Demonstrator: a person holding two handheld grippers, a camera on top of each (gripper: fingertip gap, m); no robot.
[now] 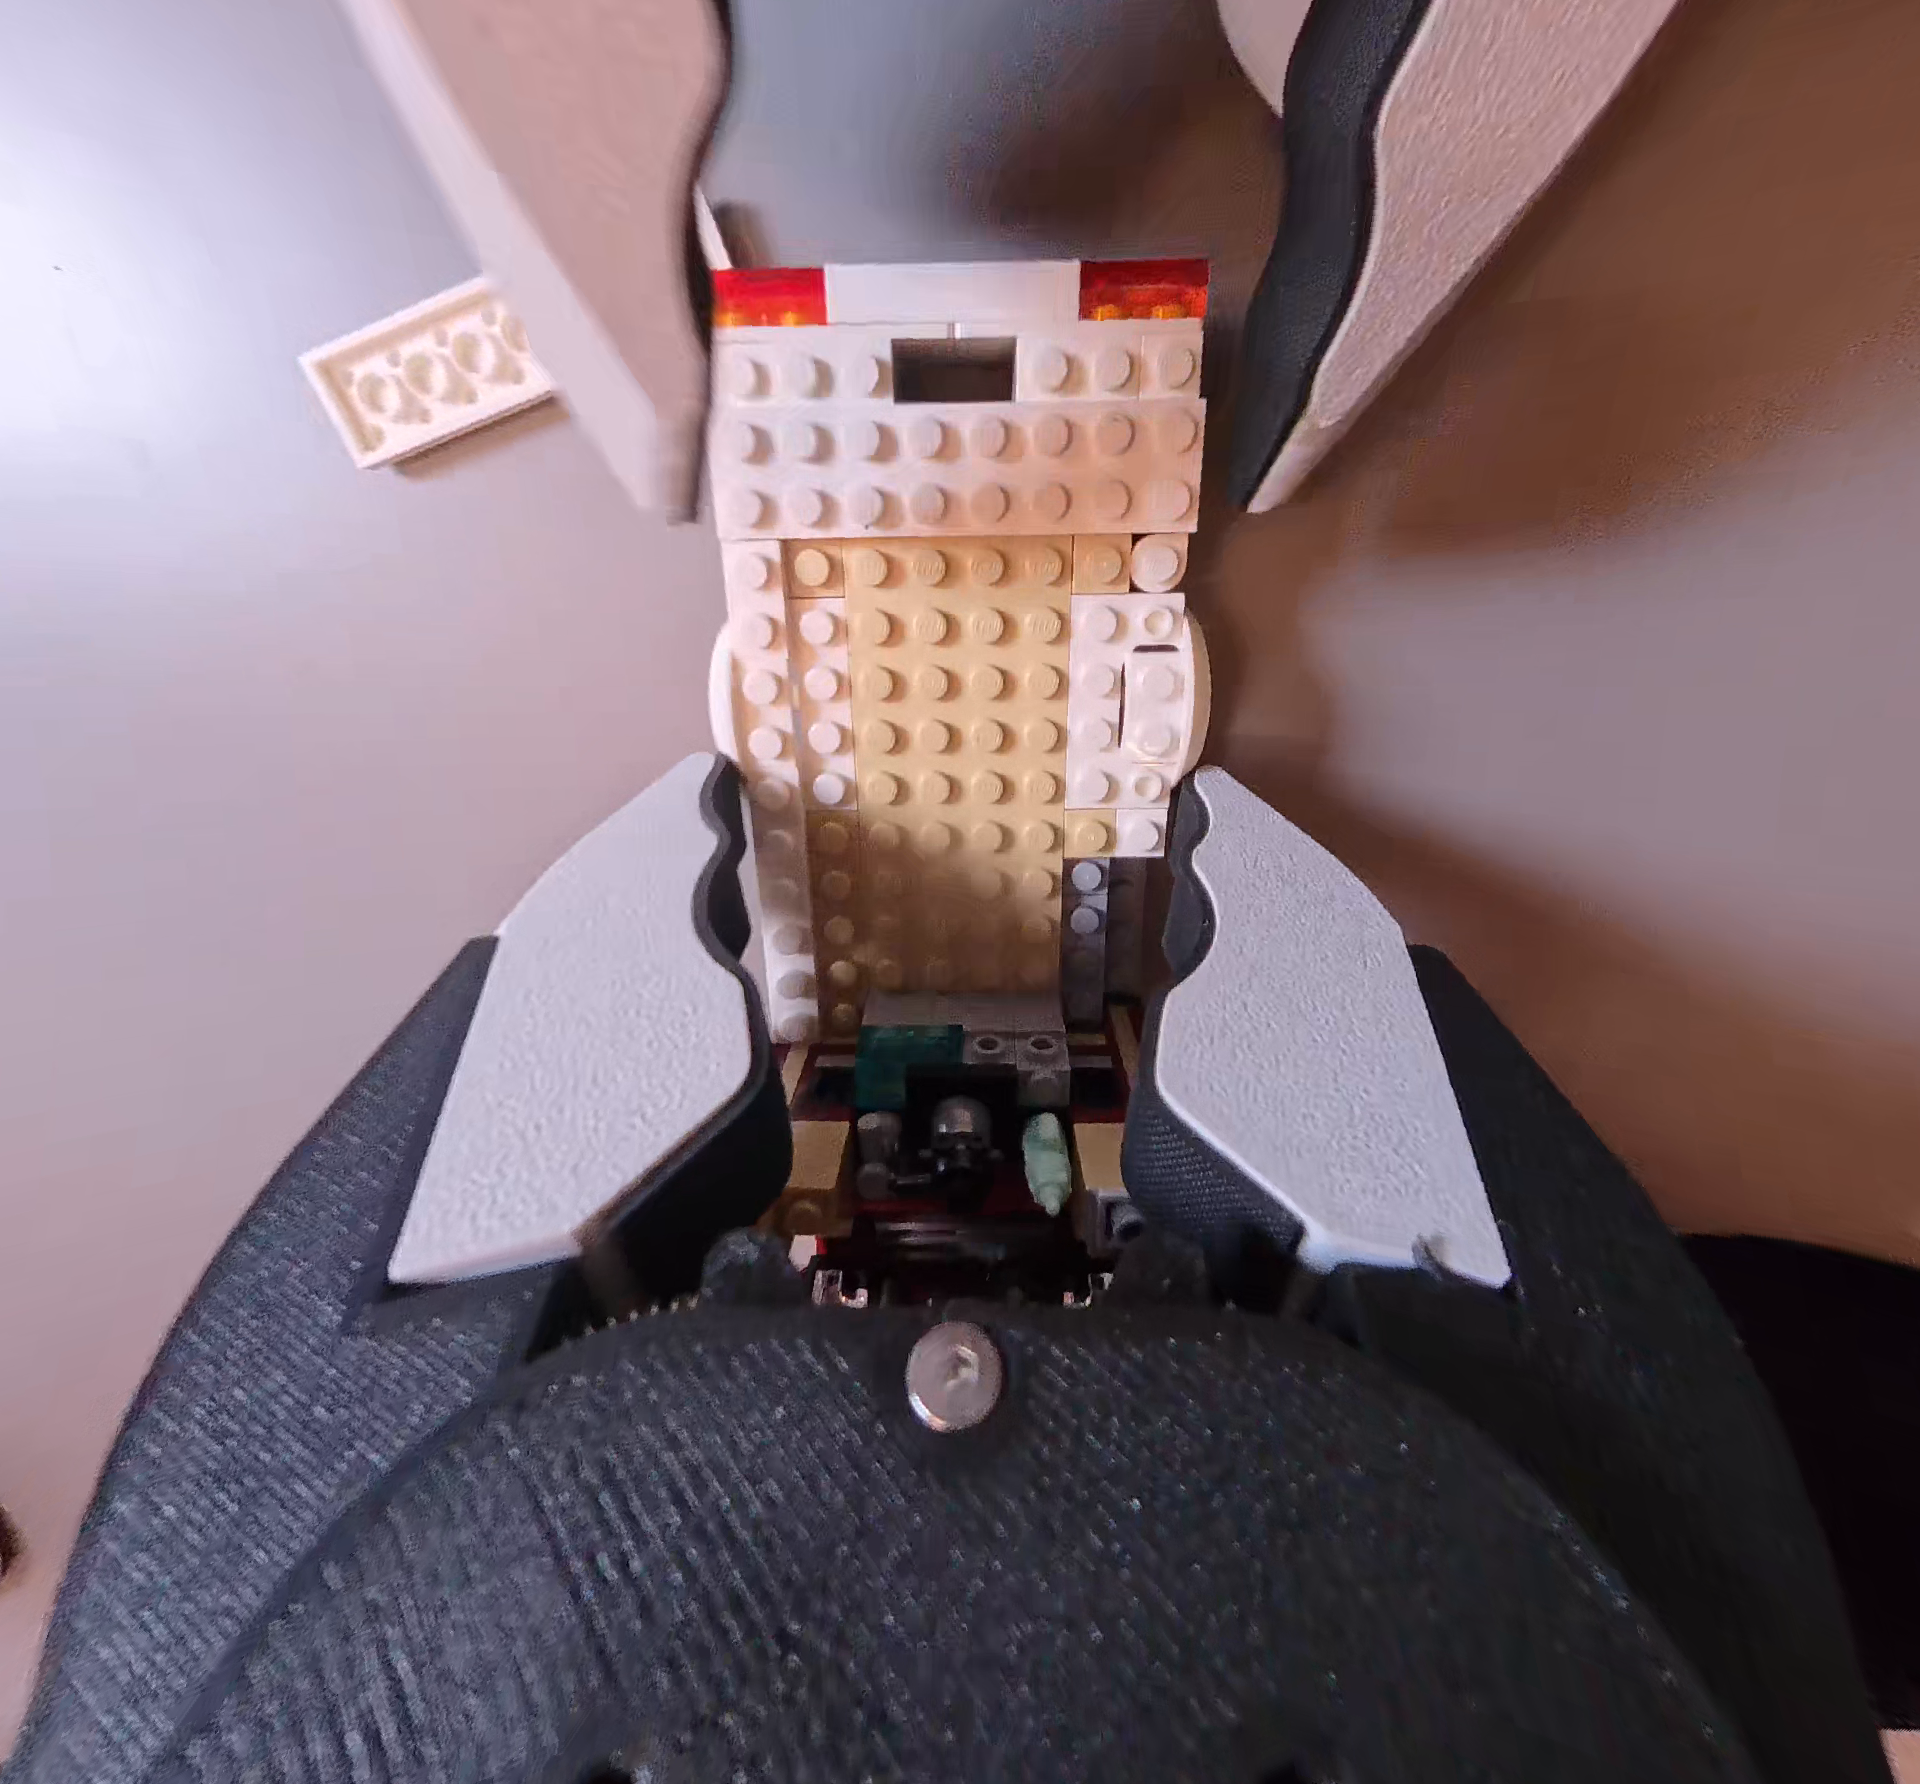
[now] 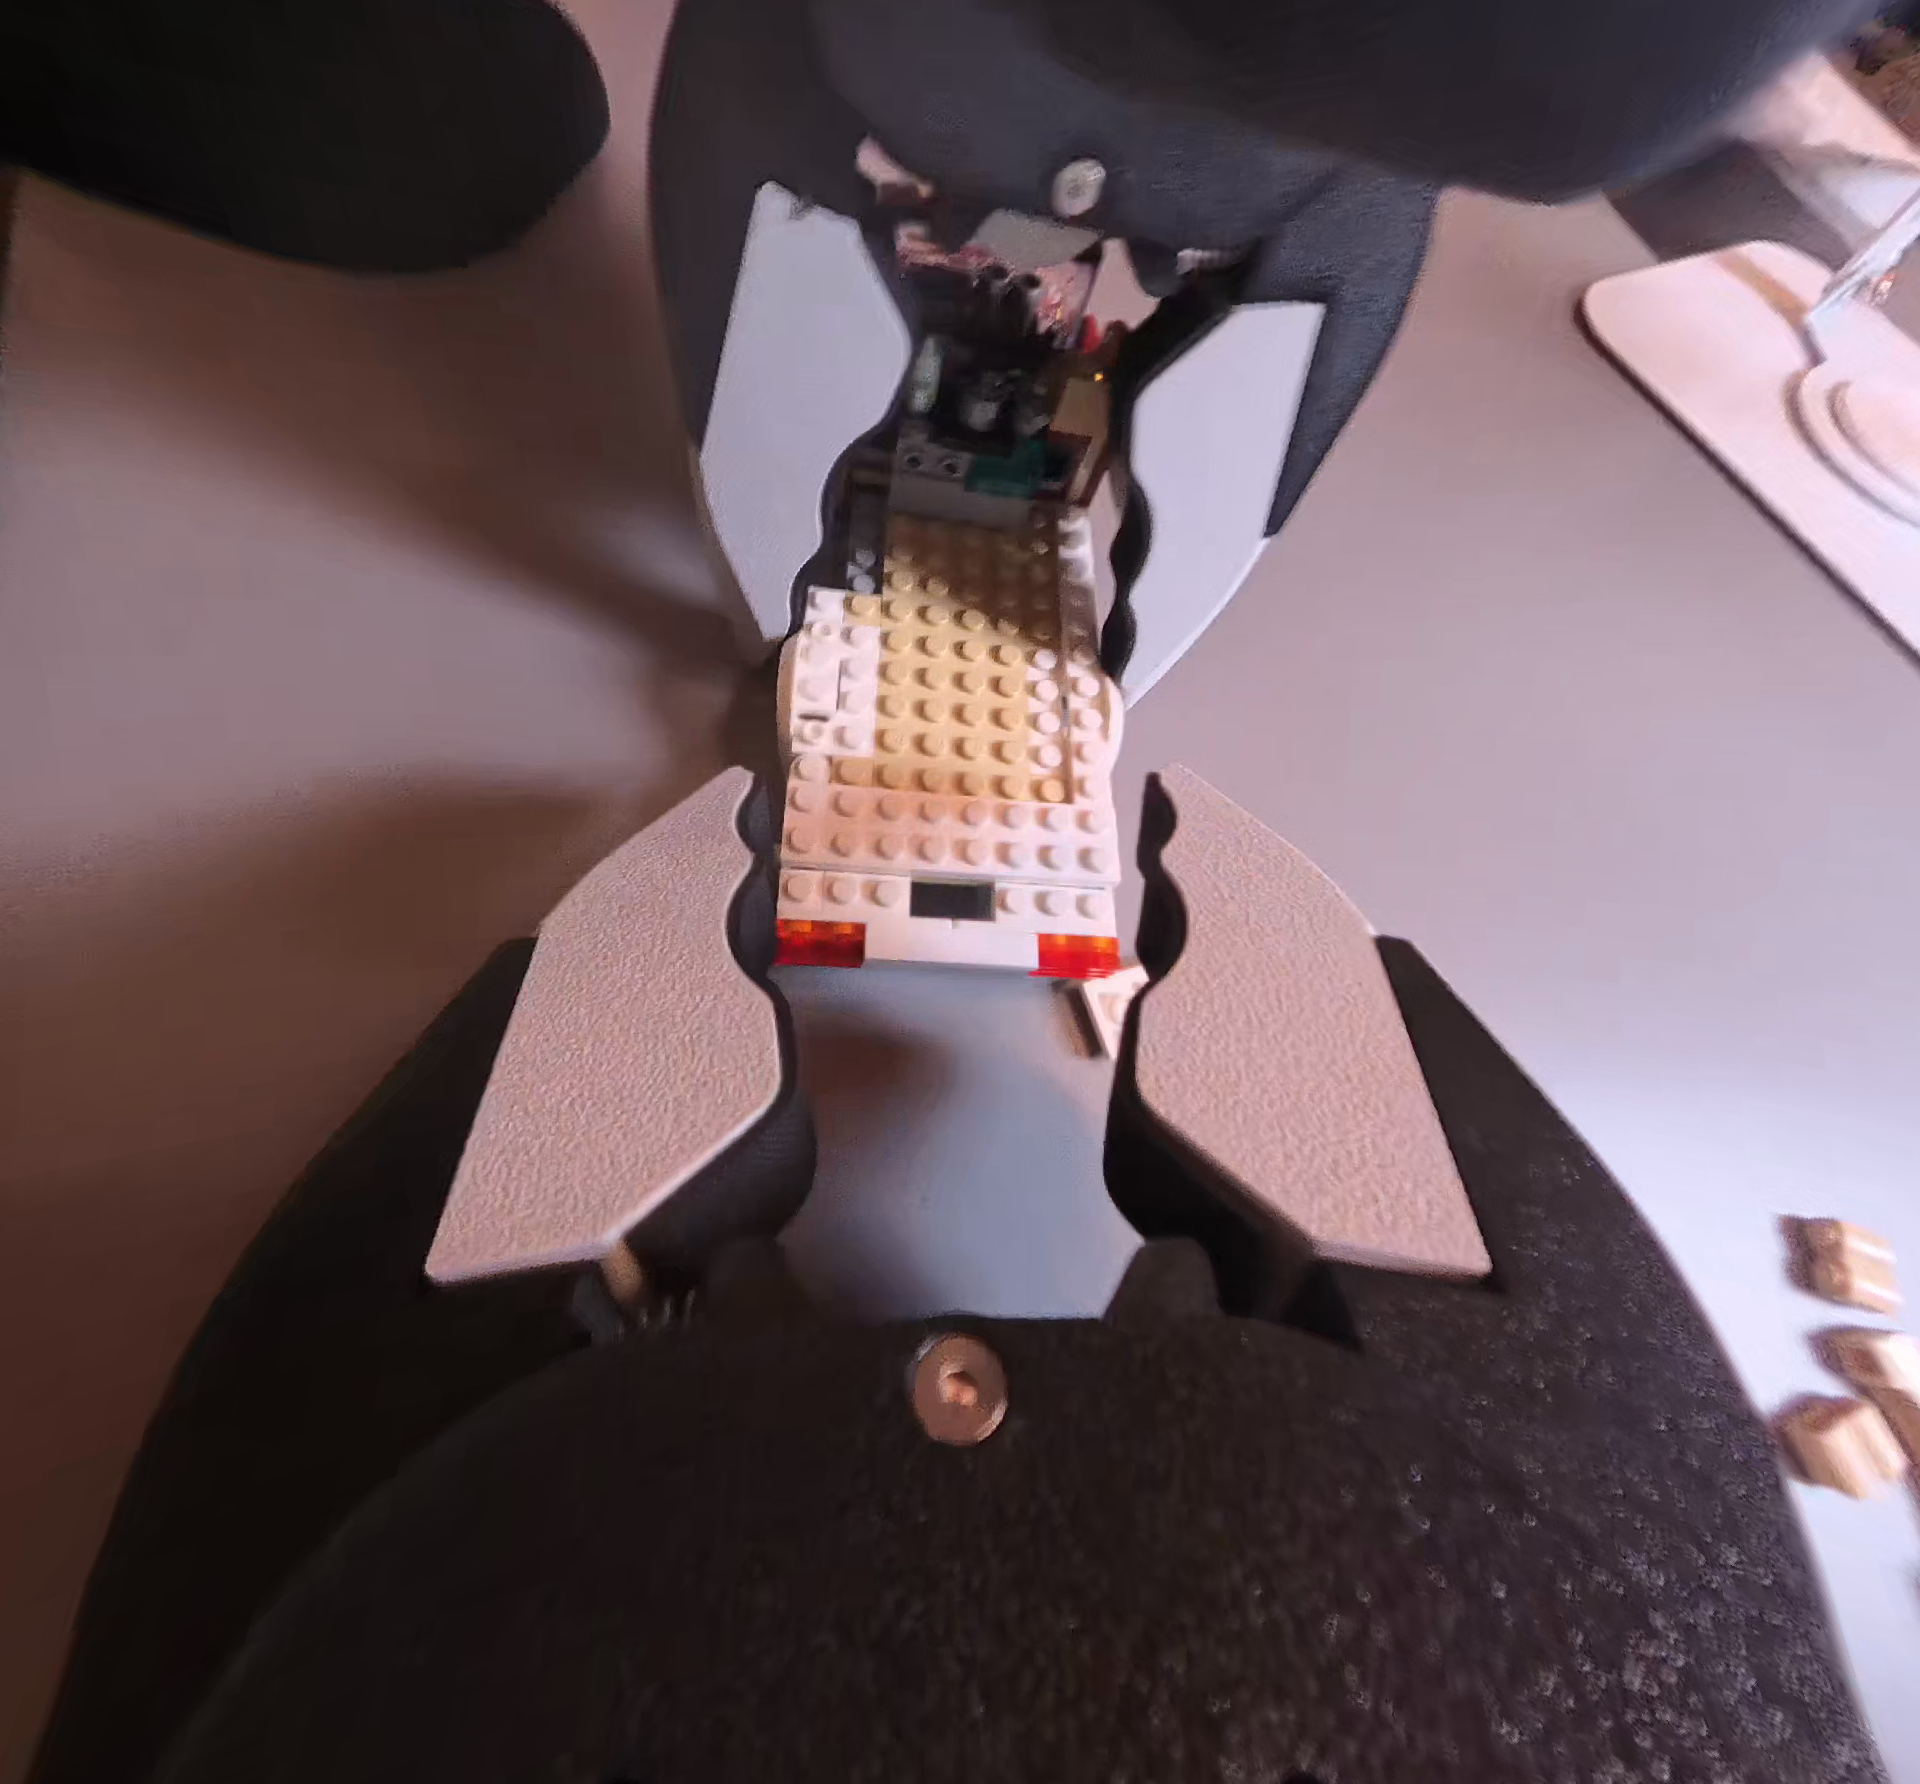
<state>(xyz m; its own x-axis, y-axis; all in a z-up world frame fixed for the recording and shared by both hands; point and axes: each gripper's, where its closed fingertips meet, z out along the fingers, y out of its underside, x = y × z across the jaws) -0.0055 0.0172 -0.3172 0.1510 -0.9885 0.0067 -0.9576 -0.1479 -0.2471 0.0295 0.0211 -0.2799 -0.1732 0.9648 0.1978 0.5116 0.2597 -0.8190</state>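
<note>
Left hand-held gripper clamps white-and-tan studded brick vehicle; right hand-held gripper straddles its red-lit end, one pad clear.

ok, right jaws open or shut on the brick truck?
Open. They straddle the brick truck's rear, but table shows between one pad and the truck.

Your left claw hides the brick model's dark near end. A small plate sits half hidden behind your right claw's finger. Tan bricks are blurred, cut off.
</note>
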